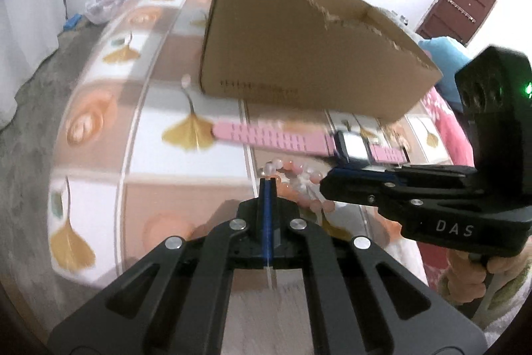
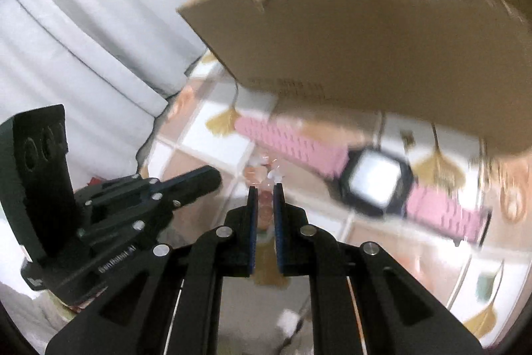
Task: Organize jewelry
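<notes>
Both jaws pinch the bead bracelet [image 1: 301, 180] between them.

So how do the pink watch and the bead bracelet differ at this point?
The watch lies stretched out flat on the table; the bead bracelet is bunched in a loose loop. The watch is one solid pink strap with a dark square case; the bracelet is a string of small pale pink and clear beads. No gripper touches the watch; the bracelet sits at both gripper tips, left and right. Both lie in front of the cardboard box.
</notes>
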`<state>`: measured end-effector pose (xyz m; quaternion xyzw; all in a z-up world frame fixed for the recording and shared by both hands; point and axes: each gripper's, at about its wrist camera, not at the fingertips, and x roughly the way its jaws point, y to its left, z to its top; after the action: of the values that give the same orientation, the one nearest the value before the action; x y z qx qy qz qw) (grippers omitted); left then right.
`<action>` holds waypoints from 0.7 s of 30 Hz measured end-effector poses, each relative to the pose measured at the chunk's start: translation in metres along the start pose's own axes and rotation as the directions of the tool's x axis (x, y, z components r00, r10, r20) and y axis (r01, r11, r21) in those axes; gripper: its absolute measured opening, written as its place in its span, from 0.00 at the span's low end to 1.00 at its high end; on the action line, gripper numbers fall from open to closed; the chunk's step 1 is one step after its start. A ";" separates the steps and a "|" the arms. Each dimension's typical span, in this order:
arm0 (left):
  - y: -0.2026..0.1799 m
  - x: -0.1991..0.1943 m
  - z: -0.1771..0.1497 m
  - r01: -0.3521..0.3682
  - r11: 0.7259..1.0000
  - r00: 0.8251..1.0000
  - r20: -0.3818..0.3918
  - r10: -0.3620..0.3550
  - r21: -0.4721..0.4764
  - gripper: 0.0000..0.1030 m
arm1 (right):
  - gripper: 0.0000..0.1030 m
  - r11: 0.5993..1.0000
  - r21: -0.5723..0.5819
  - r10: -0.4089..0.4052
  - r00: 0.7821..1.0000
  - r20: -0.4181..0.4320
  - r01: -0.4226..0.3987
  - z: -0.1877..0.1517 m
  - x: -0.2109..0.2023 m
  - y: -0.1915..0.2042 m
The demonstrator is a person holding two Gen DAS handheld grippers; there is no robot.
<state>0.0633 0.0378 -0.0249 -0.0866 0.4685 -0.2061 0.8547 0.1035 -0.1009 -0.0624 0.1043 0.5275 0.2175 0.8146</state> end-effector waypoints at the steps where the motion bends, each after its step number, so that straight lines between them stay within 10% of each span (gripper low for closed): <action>1: 0.001 -0.001 -0.002 0.006 1.000 1.000 -0.009 -0.006 0.000 0.00 | 0.09 1.000 0.019 -0.004 1.000 -0.005 0.004 -0.007 -0.001 -0.004; 21: -0.034 0.021 -0.004 0.065 0.996 0.992 -0.113 -0.058 0.063 0.25 | 0.24 0.996 0.048 -0.079 0.996 0.050 0.076 -0.037 -0.035 -0.034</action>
<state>0.0608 -0.0013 -0.0317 -0.0611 0.5054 -0.2523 0.8229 0.0657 -0.1492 -0.0632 0.1080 0.5149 0.1707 0.8331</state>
